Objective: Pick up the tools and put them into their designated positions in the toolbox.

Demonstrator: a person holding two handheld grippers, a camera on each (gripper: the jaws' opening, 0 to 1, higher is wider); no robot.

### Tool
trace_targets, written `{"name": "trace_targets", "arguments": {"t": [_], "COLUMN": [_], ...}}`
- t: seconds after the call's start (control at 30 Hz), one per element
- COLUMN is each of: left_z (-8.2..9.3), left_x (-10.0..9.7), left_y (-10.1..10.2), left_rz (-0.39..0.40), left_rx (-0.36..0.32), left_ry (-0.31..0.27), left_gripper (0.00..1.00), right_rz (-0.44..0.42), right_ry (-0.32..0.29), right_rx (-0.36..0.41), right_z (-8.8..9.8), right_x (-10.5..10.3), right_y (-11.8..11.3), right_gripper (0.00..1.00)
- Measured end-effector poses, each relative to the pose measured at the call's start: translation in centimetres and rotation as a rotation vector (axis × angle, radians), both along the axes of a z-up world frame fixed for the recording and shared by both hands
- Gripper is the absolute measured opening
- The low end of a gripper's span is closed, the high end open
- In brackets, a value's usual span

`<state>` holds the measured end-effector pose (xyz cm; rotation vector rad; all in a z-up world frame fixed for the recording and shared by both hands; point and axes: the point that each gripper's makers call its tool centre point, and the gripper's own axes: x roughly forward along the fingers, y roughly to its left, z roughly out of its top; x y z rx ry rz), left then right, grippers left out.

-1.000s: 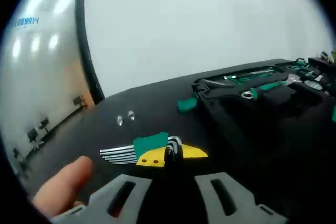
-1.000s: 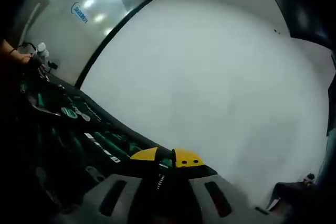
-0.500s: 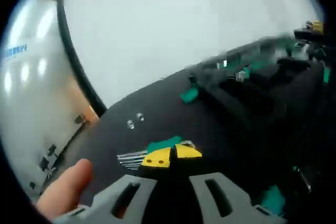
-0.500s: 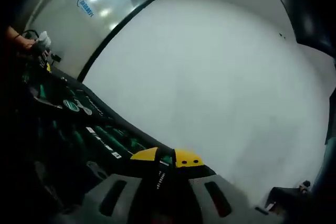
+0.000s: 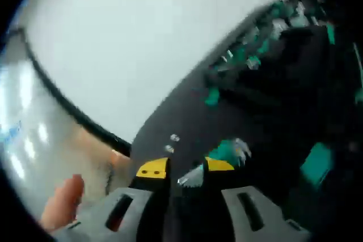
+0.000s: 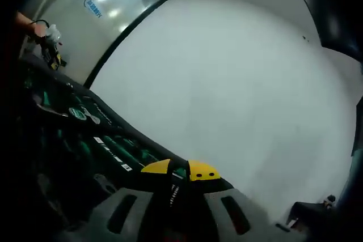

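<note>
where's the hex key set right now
In the left gripper view the hex key set sits low and centre, at the tips of the left gripper, on the black table near two small silver bits.

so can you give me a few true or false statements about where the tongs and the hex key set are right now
1. The left tongs stand apart at the tips, with the hex key set just ahead of them. True.
2. The hex key set has a red holder. False: the holder is green.
3. The right tongs have their yellow tips close together. True.
4. Two small silver bits lie on the dark table near the left tongs. True.
5. The toolbox in the left gripper view is closed. False: it lies open, with green-handled tools in it.
6. The right tongs carry a hammer. False: no hammer is seen in them.
</note>
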<state>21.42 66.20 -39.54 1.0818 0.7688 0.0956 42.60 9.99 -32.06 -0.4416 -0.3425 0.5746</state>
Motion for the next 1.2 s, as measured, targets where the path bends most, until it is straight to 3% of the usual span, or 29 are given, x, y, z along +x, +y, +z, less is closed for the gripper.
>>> {"name": "trace_targets", "arguments": {"t": [0.07, 0.13, 0.23, 0.33, 0.4, 0.5, 0.57, 0.67, 0.9, 1.03, 1.2], "left_z": [-1.5, -1.9, -2.1, -2.4, -2.6, -3.2, -3.5, -2.9, -2.5, -2.5, -2.3], "left_x": [-0.5, -0.1, 0.6, 1.3, 1.2, 1.0, 0.7, 0.9, 2.1, 2.9, 3.6], "left_y": [0.0, -0.3, -0.5, -1.1, -1.1, -0.9, -1.0, -0.9, -0.2, -0.8, -0.9], "left_rz": [-0.100, -0.158, -0.170, -0.256, -0.258, -0.262, -0.251, -0.196, -0.198, -0.242, -0.279], "left_rx": [0.167, 0.225, 0.213, 0.273, 0.260, 0.219, 0.208, 0.210, 0.347, 0.399, 0.407], "left_ry": [0.156, 0.178, 0.164, 0.234, 0.242, 0.228, 0.202, 0.110, 0.018, 0.029, 0.049], "left_gripper": [0.38, 0.33, 0.31, 0.27, 0.22, 0.13, 0.13, 0.14, 0.17, 0.18, 0.18], "right_rz": [-0.004, -0.005, -0.002, -0.004, -0.007, -0.011, -0.011, -0.012, -0.008, -0.011, -0.013], "right_ry": [0.002, 0.005, 0.003, 0.001, 0.000, 0.001, 0.002, 0.003, 0.001, 0.002, 0.002], "right_rx": [0.007, 0.006, -0.005, -0.019, -0.023, -0.020, -0.014, -0.011, -0.023, -0.018, -0.023], "right_z": [0.0, 0.0, -0.2, -0.3, -0.3, -0.3, -0.3, -0.3, -0.4, -0.4, -0.4], "right_x": [0.1, 0.2, 0.1, 0.1, 0.1, 0.2, 0.2, 0.3, 0.3, 0.3, 0.2], "right_y": [-0.1, -0.1, 0.0, 0.2, 0.2, 0.1, 0.0, 0.0, 0.2, 0.1, 0.1], "right_gripper": [0.08, 0.08, 0.08, 0.08, 0.08, 0.08, 0.08, 0.08, 0.08, 0.08, 0.08]}}
